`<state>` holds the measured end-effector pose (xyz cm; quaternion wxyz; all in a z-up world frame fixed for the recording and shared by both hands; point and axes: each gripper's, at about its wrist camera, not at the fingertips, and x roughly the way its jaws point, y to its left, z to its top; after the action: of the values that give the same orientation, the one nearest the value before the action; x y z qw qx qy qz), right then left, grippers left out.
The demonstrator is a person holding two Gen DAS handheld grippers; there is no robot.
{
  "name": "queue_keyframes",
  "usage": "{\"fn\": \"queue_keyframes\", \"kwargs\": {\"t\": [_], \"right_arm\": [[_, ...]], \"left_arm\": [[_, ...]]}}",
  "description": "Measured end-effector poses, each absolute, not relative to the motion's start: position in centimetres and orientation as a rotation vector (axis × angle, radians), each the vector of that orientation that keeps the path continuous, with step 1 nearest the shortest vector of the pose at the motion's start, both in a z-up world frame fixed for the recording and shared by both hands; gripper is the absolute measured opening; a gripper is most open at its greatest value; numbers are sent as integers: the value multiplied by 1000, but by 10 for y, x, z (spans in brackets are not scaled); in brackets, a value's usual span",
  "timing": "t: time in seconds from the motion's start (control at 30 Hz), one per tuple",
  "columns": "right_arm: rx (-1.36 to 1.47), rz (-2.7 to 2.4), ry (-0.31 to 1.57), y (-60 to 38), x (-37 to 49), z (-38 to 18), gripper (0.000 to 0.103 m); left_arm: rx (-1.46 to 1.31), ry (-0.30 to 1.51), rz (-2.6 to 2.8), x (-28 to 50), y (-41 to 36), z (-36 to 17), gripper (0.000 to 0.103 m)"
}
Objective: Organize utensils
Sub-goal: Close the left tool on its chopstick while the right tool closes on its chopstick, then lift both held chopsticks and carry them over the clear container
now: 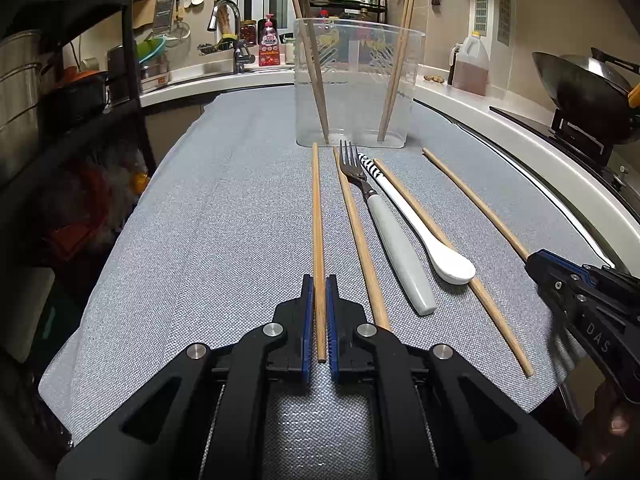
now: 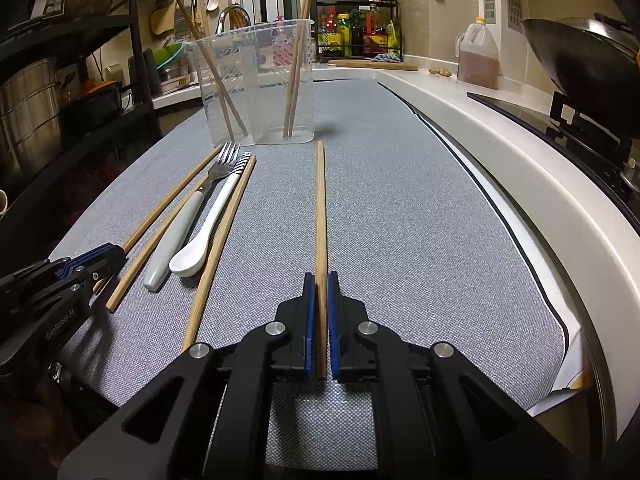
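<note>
My left gripper [image 1: 319, 284] is shut on the near end of a wooden chopstick [image 1: 317, 216] that lies along the grey cloth. My right gripper [image 2: 320, 282] is shut on another wooden chopstick [image 2: 320, 208], the rightmost one. Between them lie two more chopsticks [image 1: 360, 236] [image 1: 448, 248], a fork [image 1: 384, 224] with a pale handle and a white spoon [image 1: 432, 244] with a striped handle. A clear plastic holder [image 1: 356, 84] stands at the far end with several chopsticks leaning inside. The right gripper also shows in the left wrist view [image 1: 534, 260], the left one in the right wrist view [image 2: 116, 254].
The grey cloth [image 2: 400, 220] covers a narrow table. A white counter edge [image 2: 520, 152] curves along the right, with a wok [image 2: 584, 60] on a stove and an oil jug [image 2: 478, 56]. A dark shelf rack [image 1: 60, 80] with pots stands on the left; a sink [image 1: 224, 68] is behind.
</note>
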<state>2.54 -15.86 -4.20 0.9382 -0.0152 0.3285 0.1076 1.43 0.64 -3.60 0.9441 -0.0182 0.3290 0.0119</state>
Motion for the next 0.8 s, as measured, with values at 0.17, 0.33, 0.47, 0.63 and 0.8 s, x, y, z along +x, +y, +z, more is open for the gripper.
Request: {"fn": "queue_keyframes", "kwargs": {"t": [0.17, 0.33, 0.47, 0.63, 0.8], "right_arm": [[-12, 228, 678, -158, 25, -42, 6], [-9, 232, 660, -157, 22, -35, 6], [-12, 232, 635, -159, 17, -24, 6], [-11, 234, 596, -161, 10, -8, 6], [-13, 242, 544, -162, 1, 13, 6]], "left_arm": [[-40, 673, 23, 14, 5, -36, 6], [-35, 663, 23, 11, 5, -32, 6], [-28, 643, 16, 6, 6, -28, 6], [-17, 604, 4, -4, 3, -16, 6], [-35, 574, -3, -13, 3, -4, 6]]}}
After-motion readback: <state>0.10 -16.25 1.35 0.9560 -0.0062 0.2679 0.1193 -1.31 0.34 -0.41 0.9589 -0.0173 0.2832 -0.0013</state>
